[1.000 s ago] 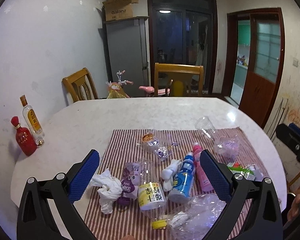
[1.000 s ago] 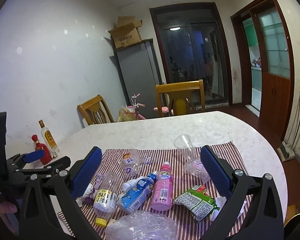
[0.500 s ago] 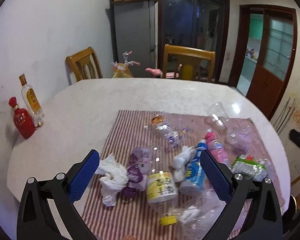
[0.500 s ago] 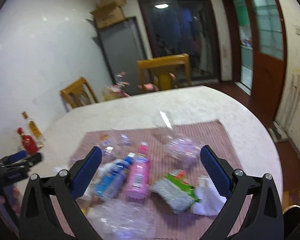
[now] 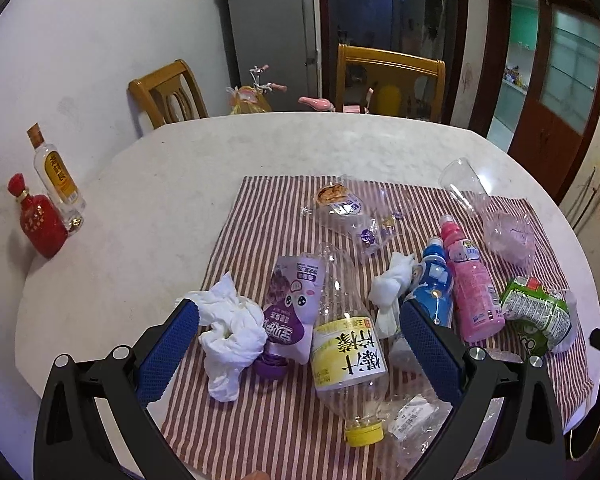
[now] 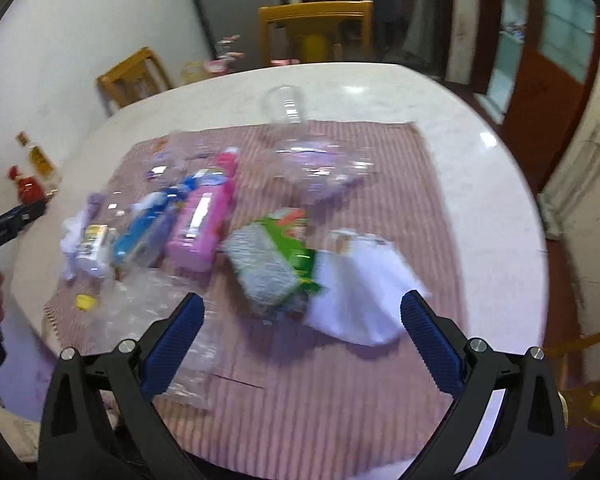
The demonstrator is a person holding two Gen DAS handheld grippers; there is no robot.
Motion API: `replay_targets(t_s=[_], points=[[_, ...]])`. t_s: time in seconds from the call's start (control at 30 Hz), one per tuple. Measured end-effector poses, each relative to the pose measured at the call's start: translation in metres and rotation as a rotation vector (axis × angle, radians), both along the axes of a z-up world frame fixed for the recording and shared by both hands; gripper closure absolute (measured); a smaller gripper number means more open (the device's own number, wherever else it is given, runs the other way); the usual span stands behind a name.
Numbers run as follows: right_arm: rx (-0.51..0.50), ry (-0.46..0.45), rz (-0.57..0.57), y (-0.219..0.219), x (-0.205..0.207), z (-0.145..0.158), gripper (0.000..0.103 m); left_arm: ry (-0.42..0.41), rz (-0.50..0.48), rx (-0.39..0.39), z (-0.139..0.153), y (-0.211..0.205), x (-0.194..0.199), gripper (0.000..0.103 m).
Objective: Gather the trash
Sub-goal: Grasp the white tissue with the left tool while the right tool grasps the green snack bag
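Fingers of the left gripper and the right gripper stood spread, holding nothing. Only the left view showed the crumpled tissue sharply; the right view, blurred, alone showed a white napkin near the striped cloth's right edge. Bare worktop lay beyond.

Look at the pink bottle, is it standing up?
No, the pink bottle is lying on its side on the striped cloth, right beside the blue bottle.
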State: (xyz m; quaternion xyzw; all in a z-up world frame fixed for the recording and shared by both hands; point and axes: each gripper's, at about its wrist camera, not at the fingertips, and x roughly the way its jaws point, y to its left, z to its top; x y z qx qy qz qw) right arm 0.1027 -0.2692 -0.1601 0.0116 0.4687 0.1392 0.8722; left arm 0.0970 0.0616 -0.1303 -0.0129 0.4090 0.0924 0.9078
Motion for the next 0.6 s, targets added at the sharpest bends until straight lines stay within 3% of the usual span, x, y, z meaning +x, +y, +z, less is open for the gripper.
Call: replay_targets(t_s=[0.07, 0.17, 0.27, 0.4, 0.53, 0.6], points=[[0.017, 0.006, 0.071, 0.016, 0.009, -0.006, 0.004, -0.001, -0.005, 0.006, 0.001, -0.003, 0.002, 0.006], [-0.103, -0.006, 0.168, 0.045, 0.027, -0.025, 0.004, -0.007, -0.022, 0.018, 0.005, -0.007, 0.0, 0.006], [-0.199, 0.041, 0.22, 0.063, 0.048, -0.048, 0.009, 0.002, -0.016, 0.053, 0.004, -0.005, -0.008, 0.006], [-0.164, 0.107, 0.197, 0.065, 0.064, -0.065, 0.048, 0.043, 0.027, 0.029, -0.006, 0.015, -0.02, 0.006], [-0.107, 0.137, 0.166, 0.058, 0.069, -0.065, 0.067, 0.085, 0.062, -0.008, -0.019, 0.034, -0.023, 0.006], [-0.098, 0.136, 0.148, 0.055, 0.066, -0.061, 0.07, 0.107, 0.079, -0.023, -0.026, 0.045, -0.023, 0.006]])
